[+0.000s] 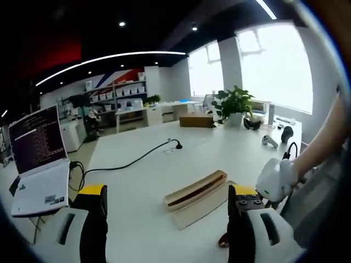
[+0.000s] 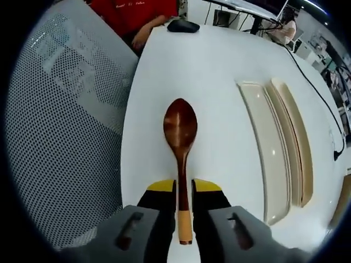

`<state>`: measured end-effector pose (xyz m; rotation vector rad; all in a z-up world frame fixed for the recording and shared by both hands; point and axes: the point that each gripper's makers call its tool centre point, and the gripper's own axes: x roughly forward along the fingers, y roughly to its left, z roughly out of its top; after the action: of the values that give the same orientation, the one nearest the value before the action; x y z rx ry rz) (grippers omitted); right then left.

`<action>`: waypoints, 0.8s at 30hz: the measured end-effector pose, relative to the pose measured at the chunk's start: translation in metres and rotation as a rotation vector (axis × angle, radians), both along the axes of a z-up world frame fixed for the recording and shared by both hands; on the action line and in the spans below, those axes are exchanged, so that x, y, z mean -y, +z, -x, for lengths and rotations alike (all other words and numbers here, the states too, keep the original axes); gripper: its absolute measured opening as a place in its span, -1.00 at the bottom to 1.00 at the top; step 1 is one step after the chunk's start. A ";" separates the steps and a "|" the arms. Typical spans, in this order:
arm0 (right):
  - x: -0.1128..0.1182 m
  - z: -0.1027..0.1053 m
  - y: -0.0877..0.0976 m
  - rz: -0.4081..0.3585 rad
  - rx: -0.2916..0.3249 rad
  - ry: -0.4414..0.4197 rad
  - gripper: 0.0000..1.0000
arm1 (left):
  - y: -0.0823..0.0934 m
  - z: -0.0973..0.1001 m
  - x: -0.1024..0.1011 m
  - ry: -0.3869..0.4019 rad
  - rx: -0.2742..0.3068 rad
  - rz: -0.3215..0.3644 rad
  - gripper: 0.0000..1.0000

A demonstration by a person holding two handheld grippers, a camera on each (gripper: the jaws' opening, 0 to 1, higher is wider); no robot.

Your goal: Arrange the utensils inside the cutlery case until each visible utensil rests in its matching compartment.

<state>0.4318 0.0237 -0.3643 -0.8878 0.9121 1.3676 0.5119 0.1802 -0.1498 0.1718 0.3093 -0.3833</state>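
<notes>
My right gripper [image 2: 184, 189] is shut on the pale handle end of a dark brown wooden spoon [image 2: 180, 129], whose bowl points away from me over the white table [image 2: 208, 71]. To the spoon's right lies the open cream cutlery case [image 2: 274, 148], two long shallow halves side by side with nothing in them. In the left gripper view the same case [image 1: 196, 192] lies on the table just beyond my left gripper [image 1: 167, 194], which is open and holds nothing. A white-gloved hand [image 1: 277, 178] shows at the right of that view.
A grey mesh chair back [image 2: 60, 120] stands close to the table's left edge. A person in red [image 2: 137, 13] and a black mouse [image 2: 184, 26] are at the far end. An open laptop [image 1: 38, 159], a black cable [image 1: 131, 163] and a potted plant [image 1: 235, 104] stand further off.
</notes>
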 end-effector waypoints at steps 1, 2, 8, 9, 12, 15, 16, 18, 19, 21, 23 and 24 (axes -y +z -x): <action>0.004 0.000 0.000 0.021 -0.002 -0.010 -0.96 | 0.000 0.000 0.000 0.001 -0.002 0.000 0.87; 0.004 0.000 0.001 0.026 -0.001 -0.008 -0.96 | -0.001 0.000 0.000 0.002 -0.003 0.001 0.88; 0.005 -0.001 0.001 0.027 -0.012 -0.031 -0.99 | 0.000 0.001 -0.001 0.006 -0.002 0.000 0.88; 0.005 -0.001 0.001 0.023 -0.018 -0.037 -0.99 | 0.000 0.001 -0.001 0.006 -0.002 0.000 0.88; 0.006 -0.001 0.001 0.019 -0.031 -0.046 -0.99 | -0.001 0.001 -0.001 0.006 -0.006 -0.003 0.88; 0.005 -0.002 0.004 0.013 -0.033 -0.055 -0.99 | -0.001 0.001 -0.001 0.005 -0.007 -0.003 0.88; 0.005 -0.002 0.006 0.007 -0.041 -0.059 -0.99 | -0.001 0.001 -0.001 0.006 -0.007 -0.003 0.88; 0.004 -0.004 0.010 0.002 -0.032 -0.055 -0.99 | -0.001 0.001 -0.001 0.006 -0.007 -0.002 0.88; 0.003 -0.005 0.011 0.002 -0.026 -0.054 -0.99 | -0.001 0.001 -0.001 0.006 -0.006 -0.002 0.88; 0.003 -0.008 0.016 -0.006 -0.024 -0.058 -0.99 | -0.001 0.001 -0.001 0.007 -0.006 0.000 0.88; 0.003 -0.012 0.019 -0.005 -0.013 -0.056 -0.99 | 0.000 0.001 -0.001 0.006 -0.005 0.000 0.88; 0.003 -0.013 0.021 -0.005 -0.010 -0.056 -0.99 | 0.000 0.001 -0.001 0.005 -0.004 0.000 0.88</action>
<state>0.4450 0.0203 -0.3437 -0.8459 0.9349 1.3266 0.5106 0.1812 -0.1499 0.1701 0.3136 -0.3785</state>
